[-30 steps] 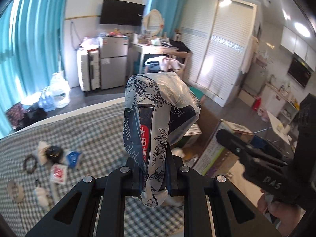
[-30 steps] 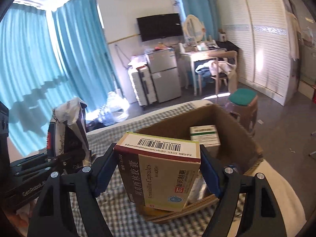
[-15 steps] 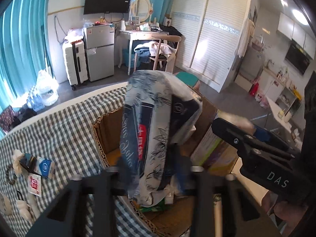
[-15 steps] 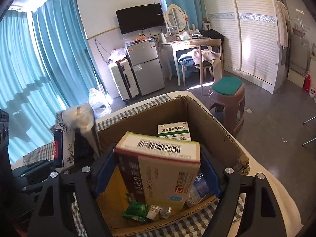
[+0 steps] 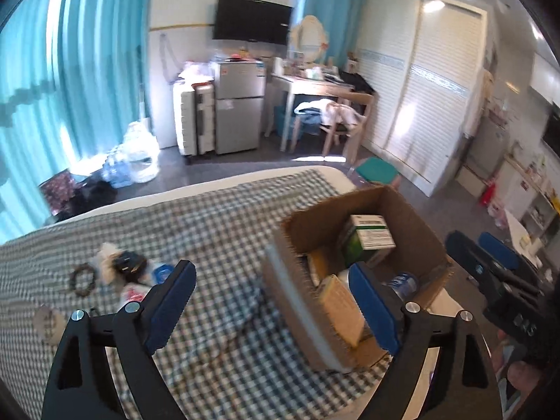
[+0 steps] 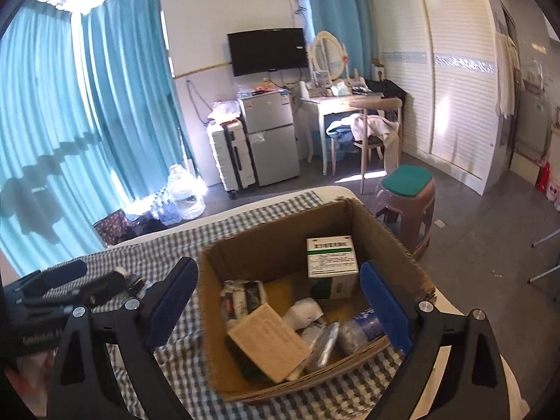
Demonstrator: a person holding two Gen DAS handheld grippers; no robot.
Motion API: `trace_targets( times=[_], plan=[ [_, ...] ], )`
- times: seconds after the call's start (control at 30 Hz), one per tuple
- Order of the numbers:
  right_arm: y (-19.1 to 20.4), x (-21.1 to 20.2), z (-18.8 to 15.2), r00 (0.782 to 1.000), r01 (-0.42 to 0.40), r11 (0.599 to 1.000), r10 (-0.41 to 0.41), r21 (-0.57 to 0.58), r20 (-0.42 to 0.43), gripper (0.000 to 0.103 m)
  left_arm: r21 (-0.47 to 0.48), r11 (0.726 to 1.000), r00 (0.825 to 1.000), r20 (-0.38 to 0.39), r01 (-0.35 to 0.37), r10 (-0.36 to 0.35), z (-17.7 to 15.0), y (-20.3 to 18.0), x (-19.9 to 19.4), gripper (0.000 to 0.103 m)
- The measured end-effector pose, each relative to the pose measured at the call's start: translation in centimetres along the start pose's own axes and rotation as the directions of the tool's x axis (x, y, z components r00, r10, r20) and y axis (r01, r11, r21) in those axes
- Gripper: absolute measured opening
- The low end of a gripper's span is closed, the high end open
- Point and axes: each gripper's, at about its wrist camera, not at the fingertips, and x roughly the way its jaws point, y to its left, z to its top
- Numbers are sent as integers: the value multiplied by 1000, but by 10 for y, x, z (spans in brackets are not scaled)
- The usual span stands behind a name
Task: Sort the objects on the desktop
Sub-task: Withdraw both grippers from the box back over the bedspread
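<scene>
An open cardboard box (image 6: 385, 234) stands on the checked cloth (image 5: 217, 231) near the table's right end. In it lie a green-and-white medicine box (image 6: 332, 262), a tan medicine box (image 6: 267, 341), a patterned pouch (image 6: 241, 301), a white wad (image 6: 304, 311) and a small bottle (image 6: 360, 329). My right gripper (image 6: 278, 308) hovers over the box, its jaws opening with nothing held between them. My left gripper (image 5: 273, 304) hangs left of the box (image 5: 413, 224) over the cloth, its jaws also opening and empty. Each gripper shows at the edge of the other's view.
Several small items (image 5: 126, 269) lie heaped at the cloth's left, with a dark bracelet (image 5: 82, 278) and a tape roll (image 5: 45, 318) nearby. The table's rounded edge (image 6: 455, 311) runs just right of the box. A stool (image 6: 407, 189) stands on the floor beyond.
The patterned pouch has left my left gripper and the tan medicine box my right gripper; both now lie in the cardboard box. Both jaws spread wide. The left gripper swung back left.
</scene>
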Motion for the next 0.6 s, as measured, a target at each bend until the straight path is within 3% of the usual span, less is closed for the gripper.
trace_targets(
  times=[0.1, 0.2, 0.33, 0.5, 0.6],
  plan=[
    [33, -13, -5, 997, -71, 997, 71, -22, -1, 94, -21, 996, 996, 27, -81, 82, -5, 26, -30, 97],
    [68, -25, -12, 993, -115, 991, 116, -72, 0, 94, -32, 984, 982, 70, -173, 175, -18, 55, -61, 101],
    [111, -34, -25, 985, -170, 977, 170, -128, -7, 94, -94, 970, 970, 73, -226, 233, -38, 97, -92, 103],
    [152, -33, -46, 961, -277, 955, 276, -109, -23, 94, -200, 935, 949, 52, -294, 310, -78, 160, -116, 103],
    [175, -29, -65, 953, -304, 943, 300, -136, -52, 94, -245, 905, 930, 37, -347, 366, -107, 194, -123, 103]
  ],
)
